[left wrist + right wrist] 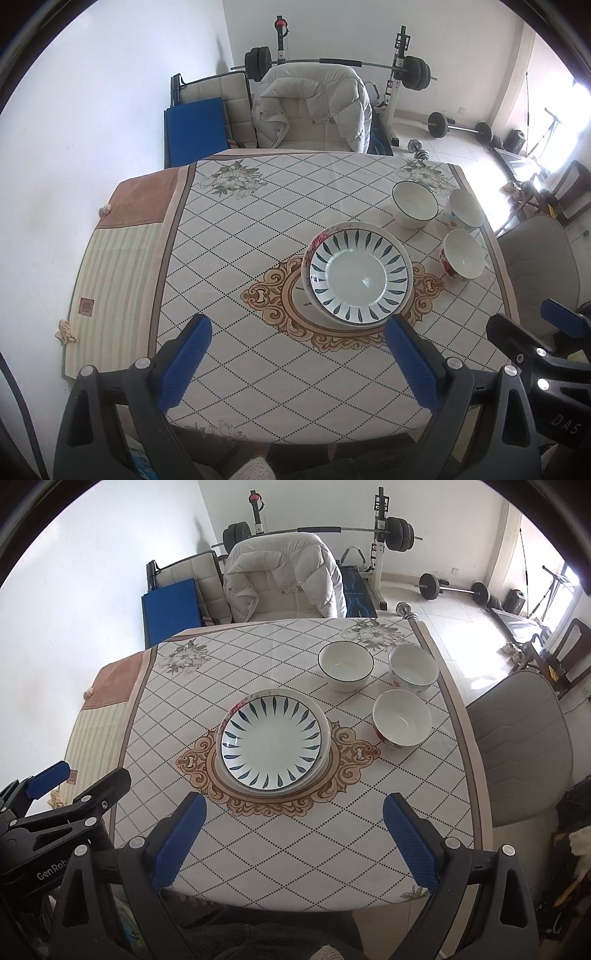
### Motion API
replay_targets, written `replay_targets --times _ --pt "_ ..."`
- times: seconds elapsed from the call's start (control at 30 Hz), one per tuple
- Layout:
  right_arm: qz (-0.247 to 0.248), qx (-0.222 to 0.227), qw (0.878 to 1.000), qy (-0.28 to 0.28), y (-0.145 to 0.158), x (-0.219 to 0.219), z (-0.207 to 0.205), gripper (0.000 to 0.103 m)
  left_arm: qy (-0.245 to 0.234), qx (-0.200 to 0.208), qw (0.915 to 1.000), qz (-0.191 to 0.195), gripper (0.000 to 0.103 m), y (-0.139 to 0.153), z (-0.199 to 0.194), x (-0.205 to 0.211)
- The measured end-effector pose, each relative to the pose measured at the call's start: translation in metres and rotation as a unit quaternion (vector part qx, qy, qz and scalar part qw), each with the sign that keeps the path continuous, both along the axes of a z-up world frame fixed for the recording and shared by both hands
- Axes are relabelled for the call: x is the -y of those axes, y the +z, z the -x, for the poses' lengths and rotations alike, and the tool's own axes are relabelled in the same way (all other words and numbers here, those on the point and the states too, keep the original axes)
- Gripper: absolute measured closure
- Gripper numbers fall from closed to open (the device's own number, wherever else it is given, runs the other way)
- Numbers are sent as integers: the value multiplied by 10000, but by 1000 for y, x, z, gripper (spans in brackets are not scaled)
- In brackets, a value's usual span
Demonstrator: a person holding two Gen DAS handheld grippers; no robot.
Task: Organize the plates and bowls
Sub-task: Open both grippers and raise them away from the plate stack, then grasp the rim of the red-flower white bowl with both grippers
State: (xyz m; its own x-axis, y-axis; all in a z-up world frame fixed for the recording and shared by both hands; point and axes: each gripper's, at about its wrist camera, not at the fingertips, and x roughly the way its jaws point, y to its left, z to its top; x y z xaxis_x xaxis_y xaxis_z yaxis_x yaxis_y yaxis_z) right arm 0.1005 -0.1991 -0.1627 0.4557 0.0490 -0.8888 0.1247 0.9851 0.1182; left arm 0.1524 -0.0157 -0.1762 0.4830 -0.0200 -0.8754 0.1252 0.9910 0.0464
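Note:
A stack of plates (pixel 360 275) (pixel 272 738) sits on the table's middle ornament, topped by a white plate with blue leaf marks; a flowered rim shows beneath it. Three bowls stand to its right: a dark-rimmed white bowl (pixel 414 204) (pixel 345 664), a flowered bowl (pixel 463 209) (pixel 413 668) at the far right, and a red-flowered bowl (pixel 461 254) (pixel 401 718) nearest the plates. My left gripper (pixel 297 330) hangs open above the near table, empty. My right gripper (pixel 295 806) is also open and empty, a little nearer than the plates. Each gripper shows at the edge of the other's view.
The table (pixel 236 236) wears a diamond-patterned cloth. A chair with a pale jacket (pixel 314 107) stands at the far side, another chair (pixel 517 746) at the right. Weights and a barbell rack (pixel 380 531) fill the room behind. A wall runs along the left.

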Motion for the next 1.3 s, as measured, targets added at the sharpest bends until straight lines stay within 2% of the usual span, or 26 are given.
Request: replay_targets --times 0.17,0.23,0.3,0.37,0.43,0.5,0.6,0.63,0.67,0.7,0.77,0.8,0.83,0.9,0.97,1.13,1.17,1.23,1.27,1.3 --pt "-254 348 9991 -1 1 36 -10 5 -4 440 9983 -379 7 11 -7 32" --pt "-341 253 9990 -104 -4 61 -17 5 42 482 9977 -465 7 12 -15 49" --pt "-447 174 9985 -266 -12 91 -24 5 43 453 9982 -394 7 9 -27 69" --pt "-384 59 9982 -460 -23 124 -33 5 -111 205 9993 -287 7 -1 -44 95" --pt "-358 -170 9972 -632 -39 158 -45 5 -323 -222 9991 -136 7 -20 -66 123" --pt "-554 -402 9953 -692 -60 192 -60 5 -508 -620 9968 33 7 -41 -87 154" --pt "-791 -728 9914 -749 -95 239 -85 5 -717 -1164 9905 169 17 -78 -118 196" --pt "-886 -828 9898 -752 -108 252 -94 5 -726 -1307 9886 146 29 -91 -129 208" --pt "-992 -922 9880 -746 -121 264 -103 6 -779 -1460 9860 183 36 -105 -139 219" --pt "-1145 -1011 9856 -720 -134 275 -113 6 -846 -1647 9825 210 40 -120 -150 230" --pt "-1341 -1177 9814 -715 -161 292 -133 8 -868 -1983 9761 198 54 -149 -166 247" --pt "-1434 -1284 9790 -673 -175 297 -143 10 -864 -2142 9728 181 57 -163 -173 254" --pt "-1438 -1411 9771 -679 -189 302 -152 13 -855 -2233 9709 141 60 -174 -179 259" --pt "-1564 -1639 9721 -608 -214 306 -168 26 -927 -2419 9659 23 61 -195 -187 271" --pt "-1600 -1860 9679 -555 -235 306 -180 32 -991 -2621 9599 1 66 -212 -193 280" --pt "-1488 -2166 9644 -280 -262 297 -193 57 -1011 -2895 9518 -63 78 -240 -199 290" --pt "-1478 -2199 9639 -260 -266 296 -195 68 -1052 -2937 9501 -34 84 -243 -198 292" --pt "-1442 -2298 9623 -216 -273 292 -199 79 -1108 -2976 9482 -34 90 -246 -196 297" --pt "-1443 -2314 9618 -214 -275 291 -200 92 -1144 -2996 9472 -64 92 -247 -194 301" --pt "-1381 -2343 9620 -235 -276 290 -200 94 -1168 -3000 9467 -86 93 -247 -193 303"
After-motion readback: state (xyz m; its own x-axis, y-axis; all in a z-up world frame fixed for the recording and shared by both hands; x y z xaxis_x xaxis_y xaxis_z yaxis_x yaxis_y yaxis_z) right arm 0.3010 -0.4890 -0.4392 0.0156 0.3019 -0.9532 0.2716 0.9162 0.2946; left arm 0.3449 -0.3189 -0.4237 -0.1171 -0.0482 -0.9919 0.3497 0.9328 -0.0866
